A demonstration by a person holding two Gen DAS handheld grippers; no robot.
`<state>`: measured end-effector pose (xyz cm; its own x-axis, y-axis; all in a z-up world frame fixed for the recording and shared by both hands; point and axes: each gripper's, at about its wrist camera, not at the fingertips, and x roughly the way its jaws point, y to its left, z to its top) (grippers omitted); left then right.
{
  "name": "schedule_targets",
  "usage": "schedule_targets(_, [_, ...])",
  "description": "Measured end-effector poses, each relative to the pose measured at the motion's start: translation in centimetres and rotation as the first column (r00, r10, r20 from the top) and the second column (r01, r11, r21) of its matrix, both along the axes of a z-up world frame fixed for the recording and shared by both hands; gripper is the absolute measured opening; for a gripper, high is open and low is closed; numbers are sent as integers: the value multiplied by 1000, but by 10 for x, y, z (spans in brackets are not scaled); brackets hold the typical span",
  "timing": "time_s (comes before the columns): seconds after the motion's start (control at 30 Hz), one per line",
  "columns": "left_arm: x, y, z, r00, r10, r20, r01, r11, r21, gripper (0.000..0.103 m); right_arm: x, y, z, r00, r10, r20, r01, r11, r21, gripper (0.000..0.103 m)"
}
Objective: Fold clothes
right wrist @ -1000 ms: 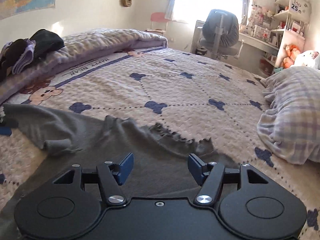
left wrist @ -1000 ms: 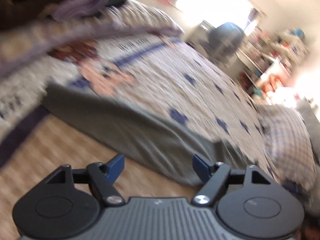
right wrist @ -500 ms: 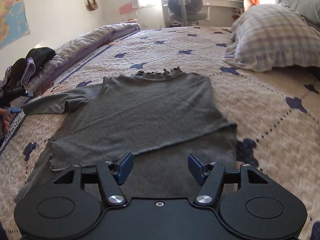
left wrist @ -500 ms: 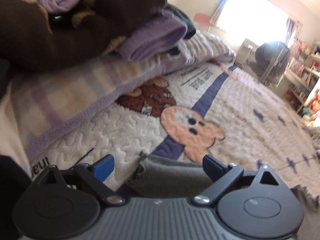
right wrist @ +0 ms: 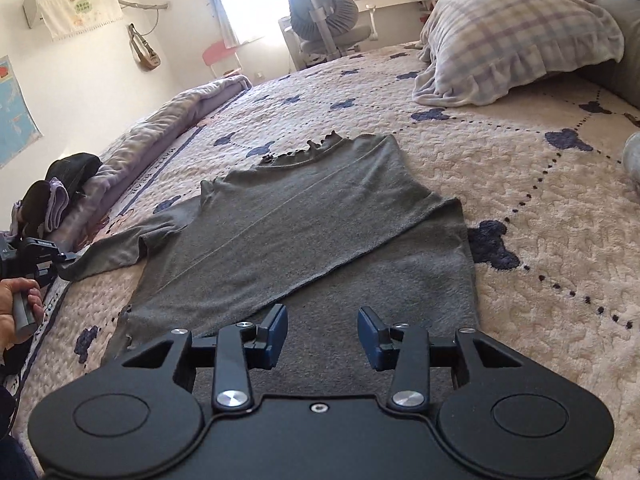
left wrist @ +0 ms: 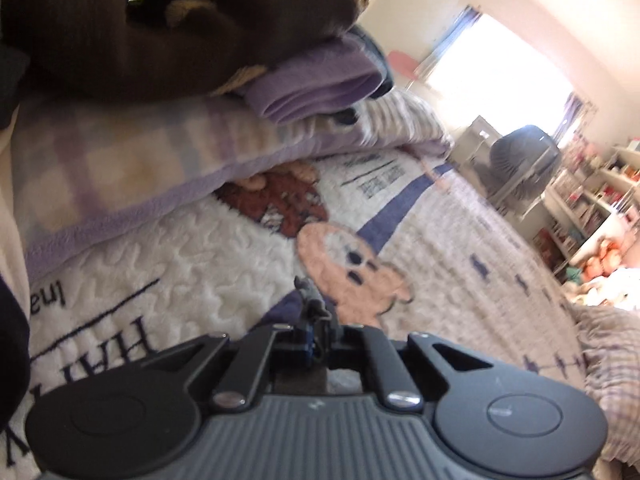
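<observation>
- Sunlit from a bright window, the bedroom held a wide bed (right wrist: 520, 184) covered by a nubbly cream quilt stitched with dotted lines and dark blue bear-shaped patches.
- A grey knit top (right wrist: 304, 232) lay flat near the middle of the quilt, its frilled neckline pointing toward the window and its soft, matte fabric doubled over along a diagonal edge.
- One long sleeve (right wrist: 120, 248) stretched out to the left, ending at the left claw (right wrist: 60, 258), which a hand (right wrist: 16, 300) gripped by its handle.
- Seen from the left wrist, the left claw (left wrist: 316, 340) was pressed together, pinching a crumpled tuft of the grey sleeve cuff (left wrist: 310, 296) just above the quilt's printed peach bear.
- The right claw (right wrist: 322, 338) hovered over the hem of the top with its blue-padded fingers spread, holding nothing.
- A rolled lilac-edged plaid blanket (left wrist: 160, 168) ran along the bed's left side, and a stack of folded clothes (left wrist: 200, 32) in fuzzy brown and lilac sat on it.
- A ruffled plaid pillow (right wrist: 516, 40) rested at the far right of the bed.
- A grey mesh desk chair (right wrist: 324, 12) stood beyond the bed by the window.
</observation>
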<state>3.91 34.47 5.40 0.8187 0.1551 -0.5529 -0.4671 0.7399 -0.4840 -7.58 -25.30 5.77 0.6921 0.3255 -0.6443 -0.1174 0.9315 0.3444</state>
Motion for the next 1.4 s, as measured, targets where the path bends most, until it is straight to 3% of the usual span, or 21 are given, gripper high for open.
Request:
schedule_targets(0.17, [-11, -33, 41, 994, -28, 107, 25, 999, 30, 4, -8, -7, -8, 1000, -19, -11, 19, 999, 35, 39])
schedule_targets(0.23, [-17, -70, 68, 979, -107, 173, 95, 993, 72, 4, -9, -15, -12, 999, -44, -14, 45, 997, 58, 39])
schedule_targets(0.3, [-24, -125, 98, 940, -247, 237, 213, 964, 159, 4, -8, -19, -14, 998, -57, -21, 59, 995, 80, 39])
schedule_targets(0.37, [-33, -189, 119, 865, -422, 272, 352, 896, 270, 4, -7, -24, -16, 997, -70, -28, 73, 992, 102, 39])
schedule_targets(0.4, [-38, -222, 124, 817, -511, 268, 424, 847, 321, 5, -7, -27, -18, 997, -76, -31, 80, 990, 113, 39])
schedule_targets(0.47, [-52, -291, 123, 683, -694, 226, 586, 706, 398, 7, -6, -31, -20, 995, -89, -39, 94, 987, 134, 39])
schedule_targets(0.53, [-63, -335, 108, 551, -816, 175, 723, 572, 388, 20, -5, -36, -23, 994, -102, -46, 108, 982, 156, 39])
schedule_targets(0.57, [-67, -346, 99, 511, -844, 162, 761, 532, 371, 43, -4, -39, -24, 993, -108, -50, 115, 979, 166, 39])
schedule_targets(0.6, [-70, -350, 89, 493, -856, 156, 782, 515, 352, 66, -4, -41, -24, 992, -111, -53, 119, 977, 176, 39])
schedule_targets(0.67, [-74, -353, 71, 465, -874, 143, 815, 485, 318, 74, -2, -47, -22, 993, -105, -49, 112, 975, 190, 39])
schedule_targets(0.7, [-73, -348, 65, 468, -874, 129, 820, 484, 306, 74, -2, -49, -21, 993, -105, -50, 113, 975, 189, 39])
schedule_targets(0.73, [-72, -338, 59, 486, -866, 114, 816, 497, 294, 74, -1, -50, -21, 993, -106, -52, 114, 975, 190, 40])
schedule_targets(0.8, [-64, -315, 50, 542, -836, 89, 795, 544, 269, 74, 3, -53, -24, 991, -111, -69, 123, 973, 196, 40])
schedule_targets(0.9, [-46, -272, 32, 653, -755, 50, 729, 646, 227, 74, 13, -49, -30, 989, -105, -103, 123, 974, 192, 40])
schedule_targets(1.03, [-27, -224, 7, 719, -695, 29, 691, 719, 75, 74, 32, -33, -33, 989, -85, -121, 102, 984, 143, 40])
schedule_targets(1.13, [-23, -218, 1, 722, -692, 22, 690, 722, 45, 74, 48, -21, -33, 989, -87, -118, 96, 992, 79, 40])
schedule_targets(1.23, [-22, -226, -1, 684, -729, 24, 727, 685, 48, 74, 65, -9, -33, 989, -88, -115, 90, 996, 14, 39])
schedule_targets(1.4, [-17, -239, -12, 661, -749, -42, 750, 659, 54, 74, 70, 15, -33, 997, -29, -73, 21, 993, -115, 35])
